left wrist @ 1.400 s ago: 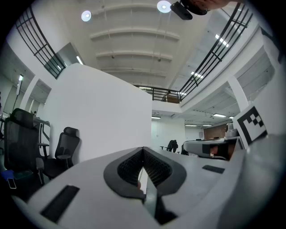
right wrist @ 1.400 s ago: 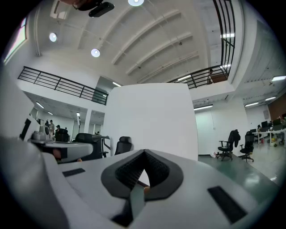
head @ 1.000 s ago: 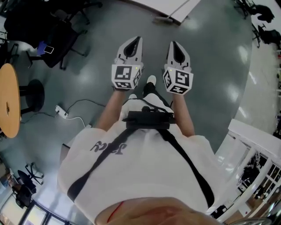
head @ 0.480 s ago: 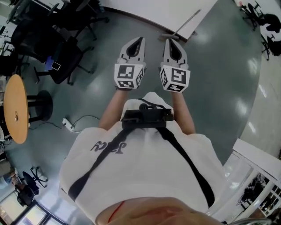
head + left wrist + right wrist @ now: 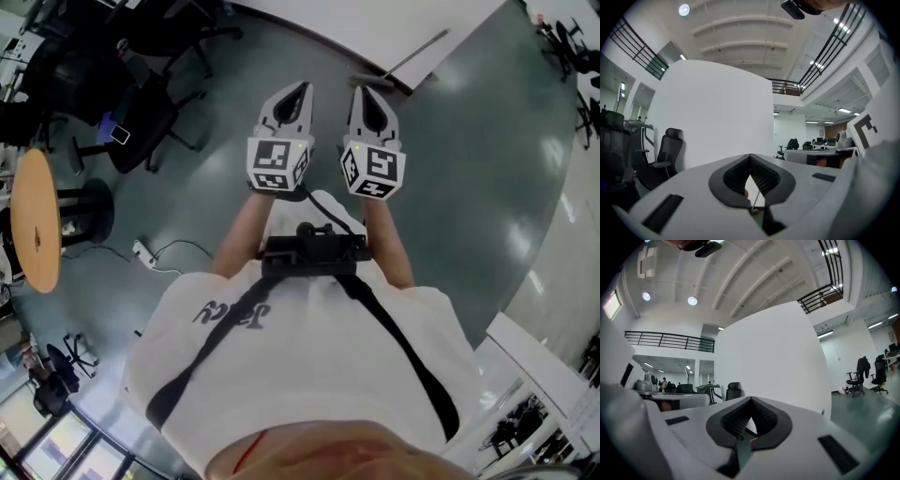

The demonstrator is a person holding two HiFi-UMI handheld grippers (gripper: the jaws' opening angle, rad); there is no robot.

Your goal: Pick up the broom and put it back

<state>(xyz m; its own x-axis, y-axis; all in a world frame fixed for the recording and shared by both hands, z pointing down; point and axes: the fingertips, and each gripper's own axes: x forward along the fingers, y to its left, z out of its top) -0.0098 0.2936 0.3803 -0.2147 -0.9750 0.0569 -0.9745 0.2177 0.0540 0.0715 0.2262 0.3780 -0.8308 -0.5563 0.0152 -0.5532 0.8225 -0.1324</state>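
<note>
Nothing picked up yet. Left gripper (image 5: 300, 88) and right gripper (image 5: 362, 92) are both pressed shut and empty, side by side. Broom (image 5: 411, 60) stands against the white wall (image 5: 375, 23) ahead, untouched. Grab and put-back both still to do

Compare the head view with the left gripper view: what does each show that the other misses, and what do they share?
Only the head view shows the person's white shirt, the round wooden table and the power strip on the floor. Only the left gripper view shows the ceiling light and the upper-floor railings. Both show the left gripper with its jaws together, the white wall, black office chairs and, apparently, the broom leaning on that wall.
</note>
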